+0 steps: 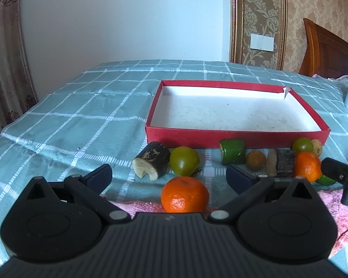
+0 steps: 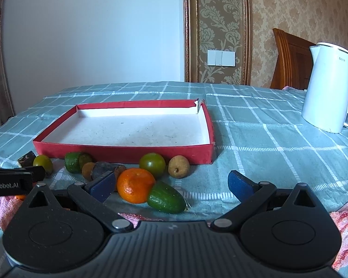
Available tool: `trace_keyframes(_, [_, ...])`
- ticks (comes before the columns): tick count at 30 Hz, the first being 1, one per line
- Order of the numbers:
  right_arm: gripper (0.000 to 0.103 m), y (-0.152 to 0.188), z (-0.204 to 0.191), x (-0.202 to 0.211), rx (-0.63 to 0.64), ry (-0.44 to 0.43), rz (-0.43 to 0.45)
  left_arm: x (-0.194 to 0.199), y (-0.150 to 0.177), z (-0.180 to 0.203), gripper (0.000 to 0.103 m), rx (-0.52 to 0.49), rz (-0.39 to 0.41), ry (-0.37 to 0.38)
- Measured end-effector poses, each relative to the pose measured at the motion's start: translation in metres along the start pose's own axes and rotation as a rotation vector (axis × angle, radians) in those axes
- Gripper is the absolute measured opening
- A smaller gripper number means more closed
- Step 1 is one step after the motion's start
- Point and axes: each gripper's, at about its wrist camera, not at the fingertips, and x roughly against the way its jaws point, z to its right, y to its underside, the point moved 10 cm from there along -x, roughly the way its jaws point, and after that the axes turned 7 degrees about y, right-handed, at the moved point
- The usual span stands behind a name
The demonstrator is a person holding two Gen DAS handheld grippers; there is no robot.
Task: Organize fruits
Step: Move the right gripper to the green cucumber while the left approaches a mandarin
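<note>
A shallow red box [image 1: 234, 136] [image 2: 127, 154] with a white, empty floor lies on the checked cloth. Fruits and cut pieces lie in a row along its near wall. In the left wrist view my left gripper [image 1: 169, 176] is open, with an orange [image 1: 184, 194] between its fingers, a green tomato [image 1: 184, 164] and a dark cut piece [image 1: 152, 159] just beyond. In the right wrist view my right gripper [image 2: 171, 185] is open around a second orange [image 2: 135, 183] and a small cucumber [image 2: 165, 197]. A green tomato [image 2: 152, 164] and a brown longan [image 2: 178, 166] lie beyond them.
A white electric kettle [image 2: 328, 88] stands at the right back of the table. A pink towel [image 1: 336, 215] lies along the near edge under both grippers. A green cut piece [image 1: 233, 154], a brown round fruit [image 1: 255, 160] and a dark stub [image 1: 281, 165] lie mid-row.
</note>
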Motion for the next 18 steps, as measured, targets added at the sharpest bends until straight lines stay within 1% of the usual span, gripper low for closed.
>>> trace_keyframes(9, [0.103,0.0046,0.0024,0.0036,-0.013,-0.054,0.004,-0.0007,0.0029,-0.0014,0.103,0.000,-0.006,0.004])
trace_keyframes(14, [0.103,0.0026,0.0035,0.0067,0.004,-0.036,0.023,-0.0007,0.0046,-0.0019,0.103,0.000,-0.003,0.004])
trace_keyframes(18, [0.103,0.0027,0.0003,0.0054,0.005,-0.052,0.012,0.0001,0.0054,0.0001,0.103,-0.011,-0.003,0.007])
